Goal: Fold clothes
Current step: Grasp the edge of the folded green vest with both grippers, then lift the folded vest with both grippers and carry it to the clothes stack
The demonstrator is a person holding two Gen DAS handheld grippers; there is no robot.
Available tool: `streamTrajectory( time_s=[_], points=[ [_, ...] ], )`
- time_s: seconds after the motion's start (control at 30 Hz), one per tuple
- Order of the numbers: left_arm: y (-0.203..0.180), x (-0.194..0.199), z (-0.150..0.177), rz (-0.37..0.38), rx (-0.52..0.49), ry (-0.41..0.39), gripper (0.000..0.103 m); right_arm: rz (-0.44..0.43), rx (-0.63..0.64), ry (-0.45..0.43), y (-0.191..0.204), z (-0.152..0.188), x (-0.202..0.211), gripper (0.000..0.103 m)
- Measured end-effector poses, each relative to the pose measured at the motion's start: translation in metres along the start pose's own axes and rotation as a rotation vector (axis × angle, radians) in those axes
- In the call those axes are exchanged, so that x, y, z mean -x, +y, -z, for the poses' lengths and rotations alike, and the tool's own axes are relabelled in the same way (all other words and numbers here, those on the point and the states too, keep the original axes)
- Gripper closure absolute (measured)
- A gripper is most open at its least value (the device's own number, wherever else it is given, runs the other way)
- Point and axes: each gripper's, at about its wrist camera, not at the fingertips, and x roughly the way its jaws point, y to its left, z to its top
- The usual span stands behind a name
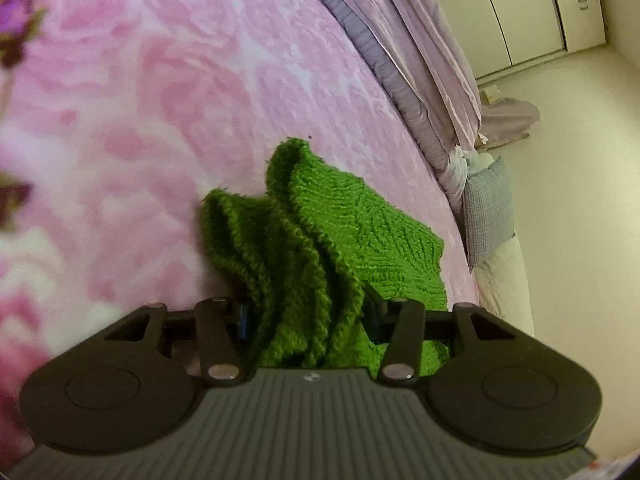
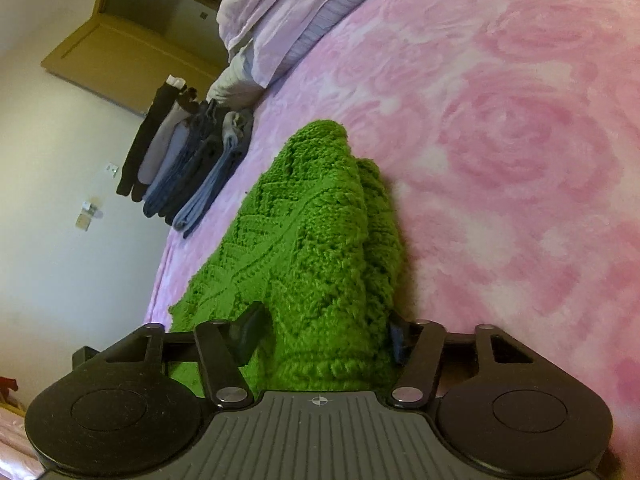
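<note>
The left tool [image 1: 306, 312] is clenched on a bunched edge of the green knitted garment [image 1: 360, 232]: several folds of the knit are gathered between its two fingers [image 1: 374, 312], which press in on them from either side. Ahead of this tool the garment runs out in loose ridges and lies on the bed [image 1: 160, 100], whose cover carries a pink rose pattern. Further ahead and to the tool's right, a pile of lilac bedding [image 1: 420, 60] lies along the far edge of the bed, with a checked pillow [image 1: 490, 208] below it.

The right tool [image 2: 324, 338] also grasps the green knitted garment [image 2: 312, 232], a thick roll of it filling the gap between its fingers [image 2: 250, 332], which bear against the knit on both sides. From this tool the garment stretches forward as a raised hump resting on the bed [image 2: 520, 140]. Ahead and to the tool's left, near the bed's edge, stands a stack of folded clothes [image 2: 188, 168] in dark, grey and blue tones. Beyond the stack lies the lilac bedding [image 2: 280, 12].
</note>
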Motion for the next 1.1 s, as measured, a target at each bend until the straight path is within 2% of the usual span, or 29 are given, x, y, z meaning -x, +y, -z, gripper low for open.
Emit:
streamTrajectory(
  time_s=[0.13,0.3,0.43,0.57,0.8,0.93,1.1],
  points=[
    [-0.008,-0.010,-0.005,-0.011,-0.033,0.001,0.065,-0.040,-0.016,0.010,-0.008,-0.007,-0.007,0.069],
    [-0.025,-0.004,0.000,-0.054,-0.046,-0.015,0.072,-0.090,-0.045,0.022,-0.016,-0.008,0.000,0.075],
    [-0.054,0.007,-0.004,-0.091,-0.030,0.007,0.075,-0.042,-0.108,0.041,0.001,-0.017,0.012,0.078],
    [-0.099,0.031,-0.011,-0.116,-0.009,0.011,0.075,-0.010,-0.121,0.088,0.047,-0.038,0.036,0.078],
    [-0.183,0.116,-0.026,-0.119,0.064,-0.077,0.075,-0.028,-0.076,0.145,0.152,-0.093,0.084,0.078],
    [-0.213,0.161,-0.043,-0.119,0.094,-0.172,0.075,-0.071,-0.007,0.182,0.211,-0.122,0.084,0.078],
    [-0.214,0.197,-0.083,-0.135,0.129,-0.273,0.075,-0.111,0.066,0.231,0.269,-0.149,0.039,0.078]
  ],
)
